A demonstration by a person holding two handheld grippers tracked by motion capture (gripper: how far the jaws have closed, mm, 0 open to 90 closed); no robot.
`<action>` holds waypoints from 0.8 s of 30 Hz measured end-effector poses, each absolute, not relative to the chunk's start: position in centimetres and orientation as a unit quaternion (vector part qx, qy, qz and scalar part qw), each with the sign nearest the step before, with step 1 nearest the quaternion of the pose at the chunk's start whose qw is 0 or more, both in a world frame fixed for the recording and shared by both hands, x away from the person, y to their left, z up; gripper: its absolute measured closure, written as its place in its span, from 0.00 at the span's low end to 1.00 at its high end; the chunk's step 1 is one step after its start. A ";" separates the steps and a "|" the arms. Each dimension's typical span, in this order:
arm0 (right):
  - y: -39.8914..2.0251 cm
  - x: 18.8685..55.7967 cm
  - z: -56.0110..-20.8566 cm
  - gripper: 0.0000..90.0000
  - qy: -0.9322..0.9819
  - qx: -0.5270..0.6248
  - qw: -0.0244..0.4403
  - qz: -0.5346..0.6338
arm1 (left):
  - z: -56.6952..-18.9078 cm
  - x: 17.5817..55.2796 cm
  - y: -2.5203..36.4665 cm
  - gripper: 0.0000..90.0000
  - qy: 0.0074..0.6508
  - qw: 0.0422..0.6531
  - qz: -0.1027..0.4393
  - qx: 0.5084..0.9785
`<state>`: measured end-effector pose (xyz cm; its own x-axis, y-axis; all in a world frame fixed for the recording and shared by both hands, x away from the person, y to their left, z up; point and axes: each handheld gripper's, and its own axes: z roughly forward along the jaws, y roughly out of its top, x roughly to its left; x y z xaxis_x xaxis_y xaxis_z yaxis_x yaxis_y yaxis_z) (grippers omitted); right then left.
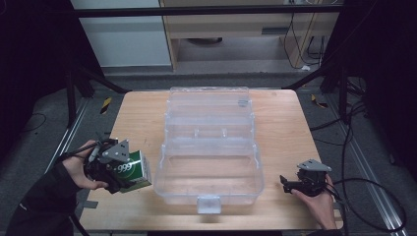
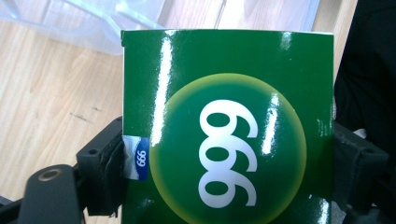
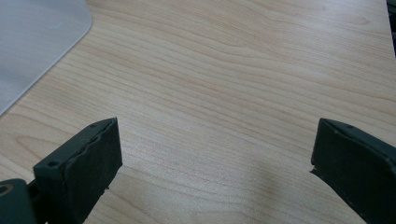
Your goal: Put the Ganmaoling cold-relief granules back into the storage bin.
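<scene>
Wooden table (image 1: 137, 113) is carrying a clear case (image 1: 209, 152), lying open with nothing showing inside. Left gripper (image 1: 114, 172) is clamping a green box (image 1: 134, 171) beside its left wall. Right gripper (image 1: 290, 184) is hovering agape near the right edge.

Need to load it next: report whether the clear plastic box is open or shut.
Open. The clear plastic box has its lid swung back flat on the wooden table, and its interior looks empty.

A glossy green cardboard box (image 2: 229, 135) printed "999" is clamped between the black jaws of the left gripper (image 2: 226, 182) above a light wooden tabletop (image 2: 51, 93); a clear plastic container (image 2: 93, 21) is seen beyond.
</scene>
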<state>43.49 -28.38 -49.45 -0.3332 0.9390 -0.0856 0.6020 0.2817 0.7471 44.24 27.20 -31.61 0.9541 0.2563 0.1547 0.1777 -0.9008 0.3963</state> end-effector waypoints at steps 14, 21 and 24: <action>-28.4 43.5 -49.5 0.03 0.755 0.511 0.268 0.311 | -30.4 44.6 24.5 0.17 0.087 0.208 0.110 0.968; -28.5 43.5 -49.5 0.02 0.755 0.511 0.269 0.312 | -30.2 45.0 22.9 0.17 0.070 0.212 0.109 0.969; -28.5 43.5 -49.5 0.02 0.754 0.512 0.268 0.311 | -30.3 45.2 22.3 0.17 0.065 0.212 0.108 0.969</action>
